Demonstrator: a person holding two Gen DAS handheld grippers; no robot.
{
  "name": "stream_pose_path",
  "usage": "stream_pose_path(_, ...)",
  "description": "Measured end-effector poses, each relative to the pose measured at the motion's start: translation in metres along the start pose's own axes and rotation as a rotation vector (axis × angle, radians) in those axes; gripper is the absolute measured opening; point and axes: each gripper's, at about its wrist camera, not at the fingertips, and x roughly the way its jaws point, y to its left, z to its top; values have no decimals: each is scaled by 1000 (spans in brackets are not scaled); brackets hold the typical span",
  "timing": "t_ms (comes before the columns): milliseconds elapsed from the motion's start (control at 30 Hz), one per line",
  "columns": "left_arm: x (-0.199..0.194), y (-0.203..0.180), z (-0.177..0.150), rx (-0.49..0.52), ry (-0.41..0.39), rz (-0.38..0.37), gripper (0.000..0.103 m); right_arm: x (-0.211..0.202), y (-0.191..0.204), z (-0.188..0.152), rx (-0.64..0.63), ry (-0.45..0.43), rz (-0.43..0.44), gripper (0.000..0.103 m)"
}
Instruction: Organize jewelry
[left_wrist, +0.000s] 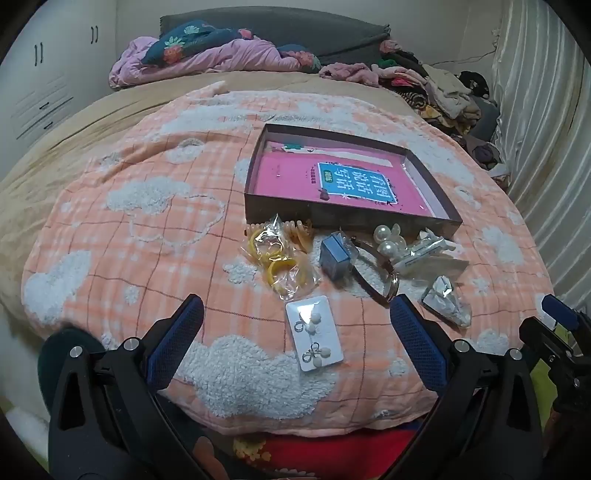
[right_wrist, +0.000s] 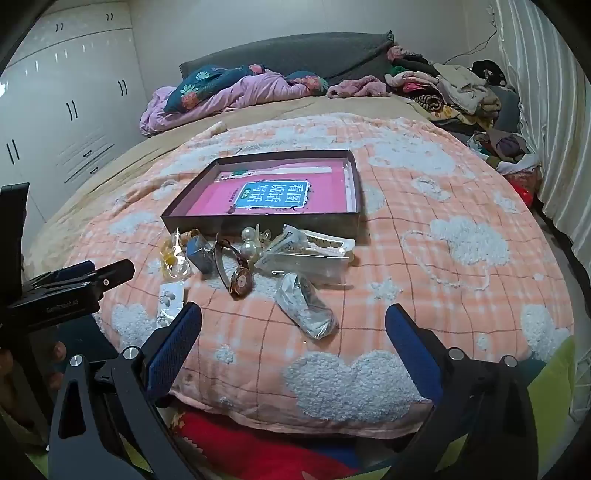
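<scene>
While the left gripper (left_wrist: 295, 325) is held released above the blanket (left_wrist: 110, 229), an earring card (left_wrist: 314, 332) is seen between its fingers, below the box (left_wrist: 332, 214). In the right view, the right gripper (right_wrist: 293, 326) is spread empty, a bagged item (right_wrist: 306, 306) lying ahead.

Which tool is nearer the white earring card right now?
Left. The left tool hangs open directly over the earring card, which lies between its fingers. The right tool sits off to the card's right, above the crumpled clear bag.
</scene>
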Motion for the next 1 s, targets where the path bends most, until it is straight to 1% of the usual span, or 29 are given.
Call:
stream_pose_path(167, 1, 0, 0, 4, 0, 1, 95, -2, 2, 0, -7, 1, -9, 99)
stream_pose_path(333, -3, 1, -1, 6, -5, 2, 95, -8, 2, 0, -5, -2, 4, 99)
stream_pose_path(1000, -8, 5, 1, 11, -14, 3, 95, -6, 11, -1, -22, -10, 25, 99)
